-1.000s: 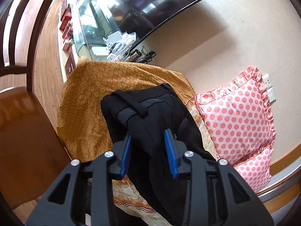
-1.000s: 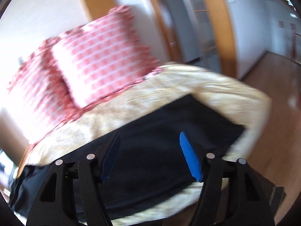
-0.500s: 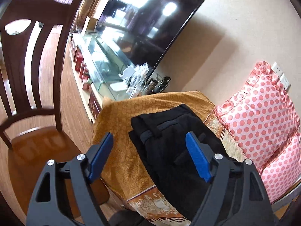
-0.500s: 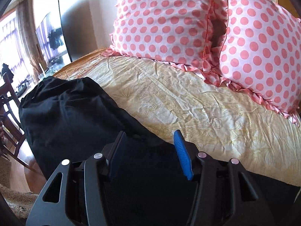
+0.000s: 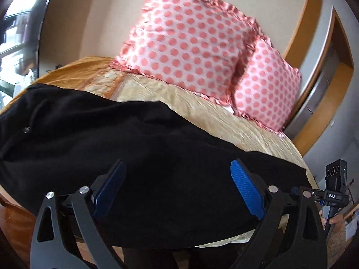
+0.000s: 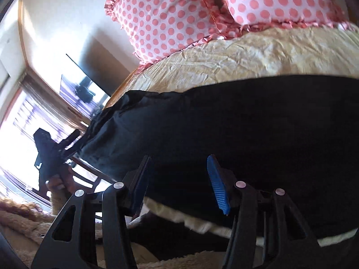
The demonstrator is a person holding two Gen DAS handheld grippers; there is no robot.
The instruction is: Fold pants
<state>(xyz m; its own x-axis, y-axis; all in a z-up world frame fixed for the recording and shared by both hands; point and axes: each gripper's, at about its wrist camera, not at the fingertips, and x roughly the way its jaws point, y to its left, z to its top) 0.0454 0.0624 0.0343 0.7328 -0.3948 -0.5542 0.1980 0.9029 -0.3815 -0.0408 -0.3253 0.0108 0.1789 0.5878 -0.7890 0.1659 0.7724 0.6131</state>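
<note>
Both grippers stand with jaws spread wide and nothing between them. Left gripper (image 5: 177, 186), seen at the bottom of its own view, points over the black pants (image 5: 139, 148); its blue pads (image 5: 246, 190) frame the dark cloth at lower centre without pinching it. Right gripper (image 6: 177, 183), at the bottom of its own view, likewise points over the pants (image 6: 258, 130), its pads apart, near the cloth's front edge.

The pants lie spread across the yellow bedspread (image 5: 224, 121), filling the middle band of both views from side to side. In the left wrist view a small cord end (image 5: 27, 130) shows on the fabric at the left edge of the frame.

Two pink polka-dot pillows (image 5: 186, 42) lean against the wall at upper centre, behind the pants and apart from them; the right wrist view shows them (image 6: 175, 15) along its top.

At the left edge of the right wrist view, a hand (image 6: 58, 182) holds the other gripper's handle. A television (image 6: 83, 87) hangs at upper left.
</note>
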